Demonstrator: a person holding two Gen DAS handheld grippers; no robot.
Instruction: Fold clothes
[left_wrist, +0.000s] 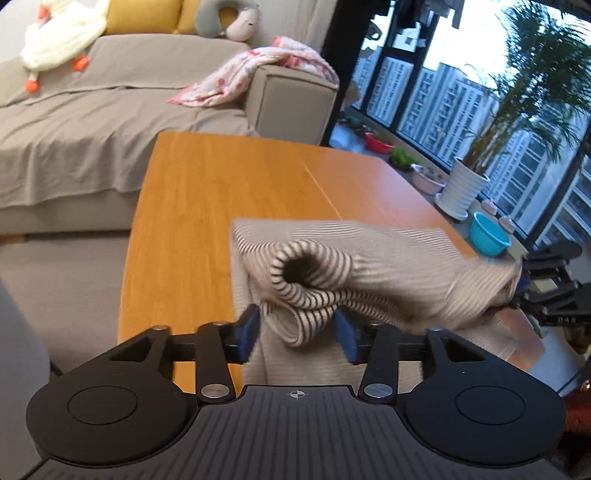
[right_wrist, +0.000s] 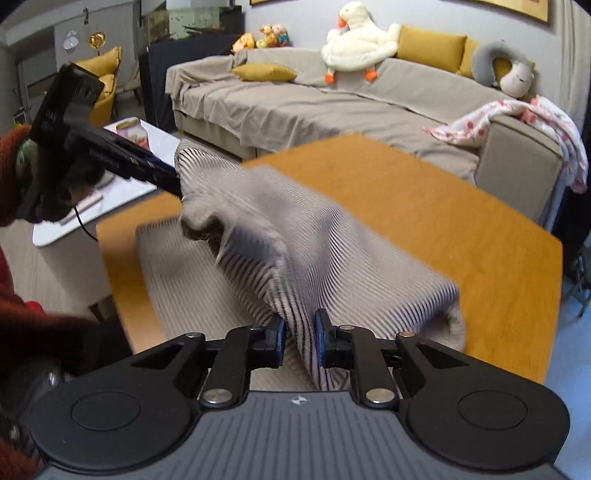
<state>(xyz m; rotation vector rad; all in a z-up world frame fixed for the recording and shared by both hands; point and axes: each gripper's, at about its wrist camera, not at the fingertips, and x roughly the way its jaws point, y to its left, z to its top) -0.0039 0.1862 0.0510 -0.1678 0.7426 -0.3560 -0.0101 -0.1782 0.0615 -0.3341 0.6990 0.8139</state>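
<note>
White letters "DAS" stood on the black body of the left gripper (right_wrist: 168, 181); nothing else in the room could be read.

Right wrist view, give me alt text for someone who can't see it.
Two grippers, right and left, lift a blurred striped garment over an orange wooden table. Behind stands a grey sofa with a plush goose.

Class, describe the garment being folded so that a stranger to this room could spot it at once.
Find the orange wooden table in front of the grey sofa. On it lies a beige garment with thin dark stripes, part lifted between the left gripper and right gripper. Unlike the pink floral blanket on the sofa arm, it is striped.
</note>
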